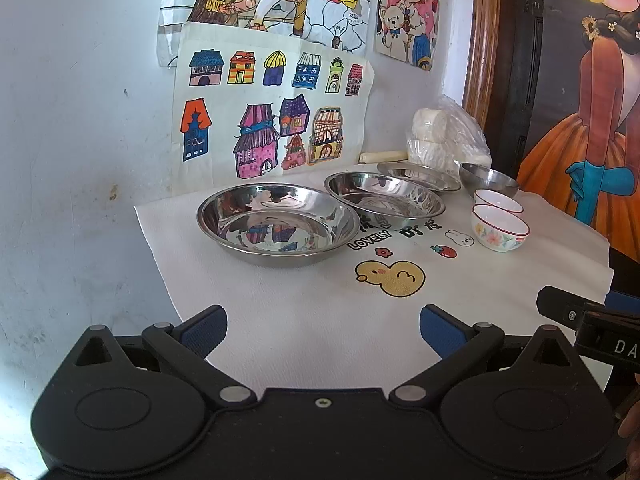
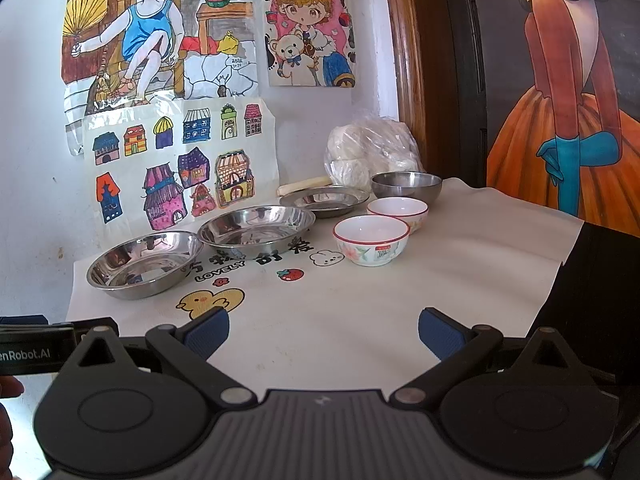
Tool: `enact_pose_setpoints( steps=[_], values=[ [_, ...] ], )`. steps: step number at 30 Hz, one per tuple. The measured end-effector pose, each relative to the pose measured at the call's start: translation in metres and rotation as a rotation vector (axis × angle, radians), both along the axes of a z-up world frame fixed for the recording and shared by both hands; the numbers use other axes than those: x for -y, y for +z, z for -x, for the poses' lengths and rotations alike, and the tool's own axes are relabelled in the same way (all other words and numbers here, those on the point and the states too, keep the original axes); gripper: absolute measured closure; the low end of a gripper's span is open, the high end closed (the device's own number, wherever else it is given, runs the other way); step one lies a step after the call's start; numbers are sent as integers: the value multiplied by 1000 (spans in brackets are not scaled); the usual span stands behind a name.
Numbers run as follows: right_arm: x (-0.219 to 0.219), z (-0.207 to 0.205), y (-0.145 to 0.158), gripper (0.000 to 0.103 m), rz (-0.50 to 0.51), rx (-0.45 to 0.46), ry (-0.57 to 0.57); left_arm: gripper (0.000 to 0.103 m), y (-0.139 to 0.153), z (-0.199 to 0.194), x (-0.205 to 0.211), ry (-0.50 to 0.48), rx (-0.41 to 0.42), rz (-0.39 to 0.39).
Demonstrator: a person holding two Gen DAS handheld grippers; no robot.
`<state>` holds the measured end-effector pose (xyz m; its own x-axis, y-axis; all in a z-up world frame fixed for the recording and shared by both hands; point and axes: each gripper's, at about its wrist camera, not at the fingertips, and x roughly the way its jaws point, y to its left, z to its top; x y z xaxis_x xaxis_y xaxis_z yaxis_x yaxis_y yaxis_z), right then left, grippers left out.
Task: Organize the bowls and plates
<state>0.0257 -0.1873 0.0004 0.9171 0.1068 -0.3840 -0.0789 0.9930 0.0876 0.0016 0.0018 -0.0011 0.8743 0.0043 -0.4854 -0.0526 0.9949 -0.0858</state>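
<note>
Counting: three steel plates [image 2: 145,262] [image 2: 258,230] [image 2: 325,200] in a row along the wall, one steel bowl [image 2: 407,186], two white floral bowls [image 2: 371,240] [image 2: 398,210], all on the white cloth [image 2: 460,280]. Left gripper [image 1: 323,330] and right gripper [image 2: 324,332] hover level over the cloth's near edge, jaws wide apart, holding nothing.

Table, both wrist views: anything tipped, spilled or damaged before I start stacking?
Nothing stands out. Three steel plates, the steel bowl and two ceramic bowls sit upright, apart and empty. The cloth is slightly wrinkled at its right edge.
</note>
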Motion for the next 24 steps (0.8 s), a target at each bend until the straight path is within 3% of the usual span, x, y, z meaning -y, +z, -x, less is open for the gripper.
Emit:
enact_pose_setpoints(
  steps=[24],
  values=[
    [1, -1, -3, 0, 0, -7, 1, 1, -5, -3, -1, 6, -21, -2]
  ],
)
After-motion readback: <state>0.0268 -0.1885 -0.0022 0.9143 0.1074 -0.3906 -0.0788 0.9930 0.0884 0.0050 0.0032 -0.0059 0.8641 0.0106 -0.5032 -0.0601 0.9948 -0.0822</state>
